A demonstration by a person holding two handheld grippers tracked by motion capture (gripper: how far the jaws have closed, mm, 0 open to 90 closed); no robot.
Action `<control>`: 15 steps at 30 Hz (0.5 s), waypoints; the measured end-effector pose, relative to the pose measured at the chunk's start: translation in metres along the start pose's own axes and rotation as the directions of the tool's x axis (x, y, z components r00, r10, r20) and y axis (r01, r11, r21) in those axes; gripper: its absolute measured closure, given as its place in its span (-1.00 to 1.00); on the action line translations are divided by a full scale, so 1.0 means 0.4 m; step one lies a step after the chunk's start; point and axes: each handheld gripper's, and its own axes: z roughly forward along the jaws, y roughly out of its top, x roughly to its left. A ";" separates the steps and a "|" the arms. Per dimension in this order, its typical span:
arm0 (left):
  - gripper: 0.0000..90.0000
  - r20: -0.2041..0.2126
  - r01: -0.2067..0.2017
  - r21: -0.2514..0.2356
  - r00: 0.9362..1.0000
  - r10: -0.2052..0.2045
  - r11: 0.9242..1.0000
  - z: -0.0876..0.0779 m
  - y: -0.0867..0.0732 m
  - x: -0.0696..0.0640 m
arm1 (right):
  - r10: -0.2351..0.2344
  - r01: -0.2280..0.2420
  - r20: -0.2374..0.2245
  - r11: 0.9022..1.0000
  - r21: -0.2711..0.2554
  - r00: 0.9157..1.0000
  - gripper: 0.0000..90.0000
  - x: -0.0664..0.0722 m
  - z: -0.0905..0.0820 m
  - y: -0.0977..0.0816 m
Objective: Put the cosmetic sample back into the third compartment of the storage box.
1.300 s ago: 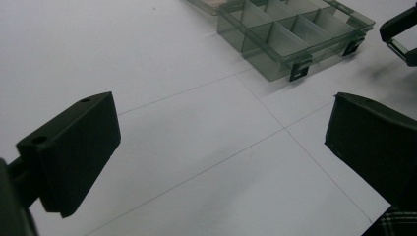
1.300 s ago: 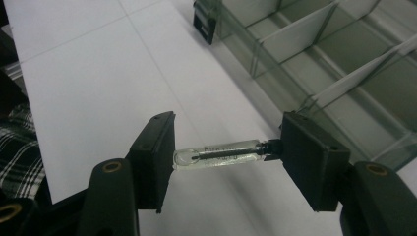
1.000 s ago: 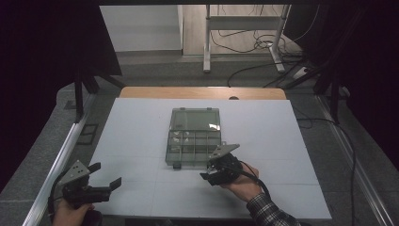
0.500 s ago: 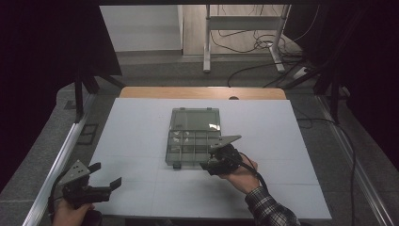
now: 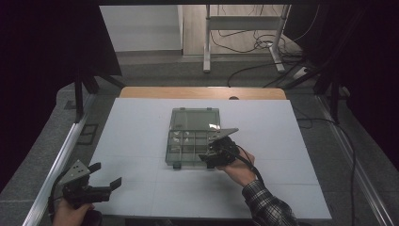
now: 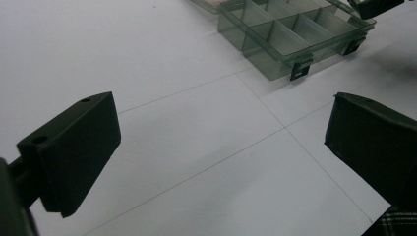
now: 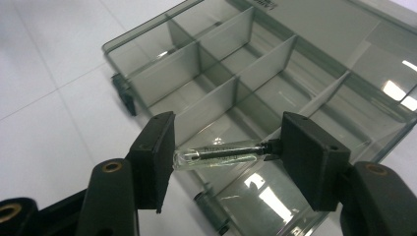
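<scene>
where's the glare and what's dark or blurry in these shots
High view: dim, black surround, one bright glint on the box lid. Right gripper view: white reflections on the lid; the held vial reads sharp. Left gripper view: near tongs soft, mat washed out.

Compartment box (image 5: pixel 193 136): smoky grey-green, see-through plastic, dark latches on its near edge. Vial (image 7: pixel 221 153) above the box: clear glass, dark cap, dark print along its side. Right gripper (image 7: pixel 226 157) and left gripper (image 6: pixel 221 142): matte black fingers (image 7: pixel 155 157); grey plate on top. Bench (image 5: pixel 141 136) under the box: white, thin grey grid lines, wood-brown strip beyond its far edge. Sleeve (image 5: pixel 268 205) near the box: dark plaid with pale lines.
</scene>
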 end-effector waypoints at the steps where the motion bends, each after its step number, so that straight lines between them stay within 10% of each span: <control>1: -0.98 0.000 0.000 0.000 1.000 0.000 1.000 0.000 0.000 0.000 | 0.001 -0.001 0.003 1.000 -0.002 1.000 -0.12 -0.003 0.003 0.002; 15: -0.98 0.001 0.004 0.000 1.000 -0.004 1.000 0.000 0.000 0.001 | 0.015 -0.014 0.040 1.000 -0.011 0.999 -0.12 -0.034 0.044 0.031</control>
